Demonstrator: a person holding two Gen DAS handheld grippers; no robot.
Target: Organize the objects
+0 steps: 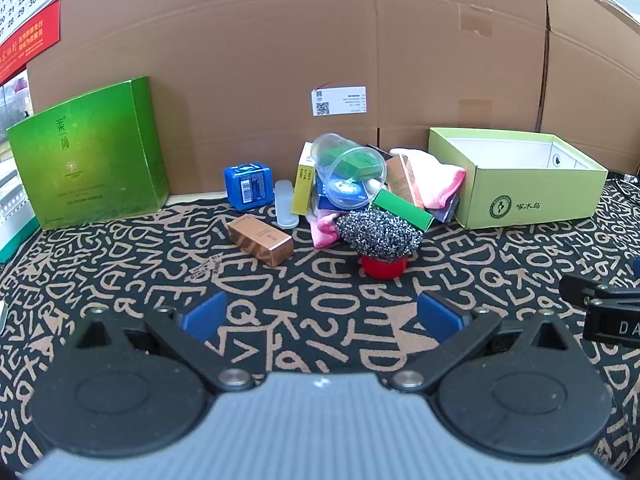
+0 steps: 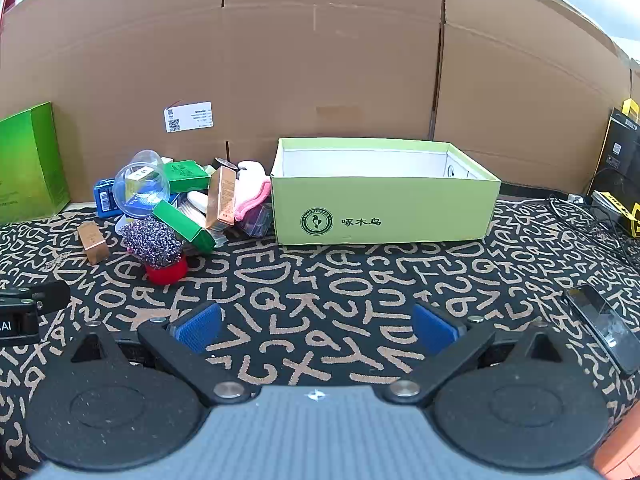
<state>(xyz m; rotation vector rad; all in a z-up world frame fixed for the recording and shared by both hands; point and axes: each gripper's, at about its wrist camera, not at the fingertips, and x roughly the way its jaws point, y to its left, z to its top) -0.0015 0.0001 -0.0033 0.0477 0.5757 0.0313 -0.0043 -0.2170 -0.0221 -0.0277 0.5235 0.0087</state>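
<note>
Clutter pile (image 1: 360,196) lies at twelve o'clock of left gripper (image 1: 322,316) — nearer than right gripper (image 2: 316,326); both fingers spread wide, empty.

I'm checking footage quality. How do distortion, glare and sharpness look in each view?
Left wrist view: strong fisheye bend in the cardboard wall, dark corners, a bright sheen on the green box; the pile stays sharp. Right wrist view: same bending, the sky blown out at the top right, the open box crisp.

cardboard wall (image 2: 320,60) behind | calendar (image 1: 28,8) upper left | phone (image 2: 606,326) right
</note>
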